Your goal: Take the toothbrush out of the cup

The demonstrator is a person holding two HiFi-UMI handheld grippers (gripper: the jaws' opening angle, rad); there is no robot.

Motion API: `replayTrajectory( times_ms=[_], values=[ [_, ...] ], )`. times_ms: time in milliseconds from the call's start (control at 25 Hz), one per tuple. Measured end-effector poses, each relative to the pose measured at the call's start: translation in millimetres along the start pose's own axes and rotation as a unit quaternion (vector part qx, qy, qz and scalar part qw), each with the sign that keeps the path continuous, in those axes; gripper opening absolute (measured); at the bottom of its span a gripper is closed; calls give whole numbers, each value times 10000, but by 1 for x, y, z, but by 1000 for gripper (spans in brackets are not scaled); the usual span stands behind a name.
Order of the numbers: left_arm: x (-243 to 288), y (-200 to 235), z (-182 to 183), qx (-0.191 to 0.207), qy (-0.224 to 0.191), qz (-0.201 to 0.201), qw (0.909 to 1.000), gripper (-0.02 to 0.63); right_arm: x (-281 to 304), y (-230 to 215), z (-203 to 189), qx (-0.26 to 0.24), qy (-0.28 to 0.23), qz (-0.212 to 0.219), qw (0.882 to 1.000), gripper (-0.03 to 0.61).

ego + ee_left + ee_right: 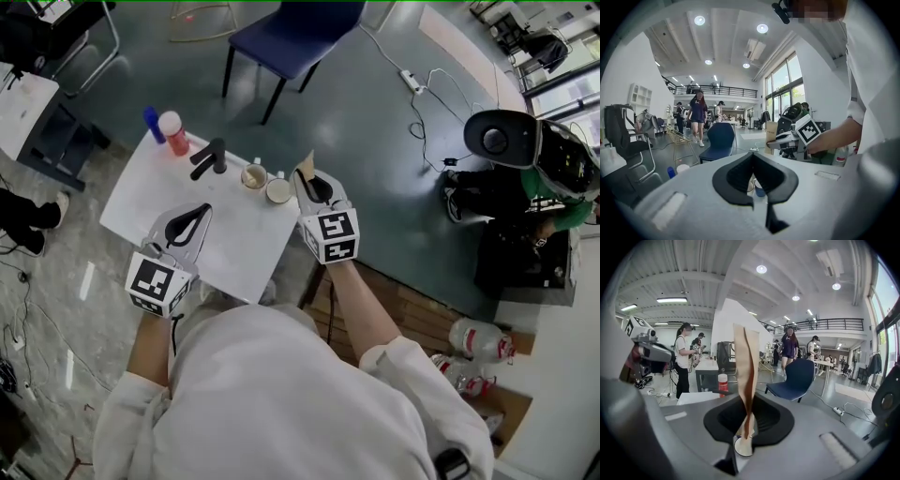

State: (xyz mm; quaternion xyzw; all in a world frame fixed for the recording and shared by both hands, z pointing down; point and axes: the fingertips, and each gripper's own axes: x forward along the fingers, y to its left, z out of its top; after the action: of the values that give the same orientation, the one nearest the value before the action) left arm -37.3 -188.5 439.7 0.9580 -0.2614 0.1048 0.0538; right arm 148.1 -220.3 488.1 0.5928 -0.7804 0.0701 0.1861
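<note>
No words, brands or numbers are legible. The only signs are black-and-white square patterns on the marker cube (157, 283) of the left hand-held gripper (199, 214) and on that (333, 236) of the right hand-held gripper (307, 172). Print on the red bottle (174, 133), far left on the table (141, 211), is too small to read.

**A:** What's underfoot?

**B:** A dark grey-green floor (375, 150) fills most of the head view. At nine o'clock it gives way to pale veined stone (56, 281).

**A:** Furniture?

**B:** A white table (131, 202) sits mid-frame with a blue chair (291, 33) at its twelve o'clock. There's brown cardboard (412, 309) at its four o'clock, and a white power strip (411, 81) on the floor at two o'clock.

**A:** And the hall itself?

**B:** In the left gripper view it has white walls and a high ceiling with round lights (762, 28). There are tall windows (785, 86) at two o'clock, a railed balcony (717, 90) at the far end, and a white shelf (640, 97) at nine o'clock.
</note>
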Motion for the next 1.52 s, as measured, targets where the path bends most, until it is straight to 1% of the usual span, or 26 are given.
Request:
replayTrajectory(
  times_ms=[600, 880, 1200, 1520],
  values=[
    [23, -16, 7, 116, -94, -502, 9986, 6, -71, -11, 34, 343, -486, -480, 9971, 32],
    [32, -21, 8, 171, -76, -685, 9975, 6, -97, -12, 41, 456, -630, -688, 9946, 32],
    [40, -22, 0, 173, 20, -791, 9967, 6, -115, -5, 42, 521, -689, -774, 9933, 32],
    [52, -21, -13, 116, 170, -909, 9957, 8, -119, -9, 43, 525, -710, -860, 9924, 32]
  ],
)
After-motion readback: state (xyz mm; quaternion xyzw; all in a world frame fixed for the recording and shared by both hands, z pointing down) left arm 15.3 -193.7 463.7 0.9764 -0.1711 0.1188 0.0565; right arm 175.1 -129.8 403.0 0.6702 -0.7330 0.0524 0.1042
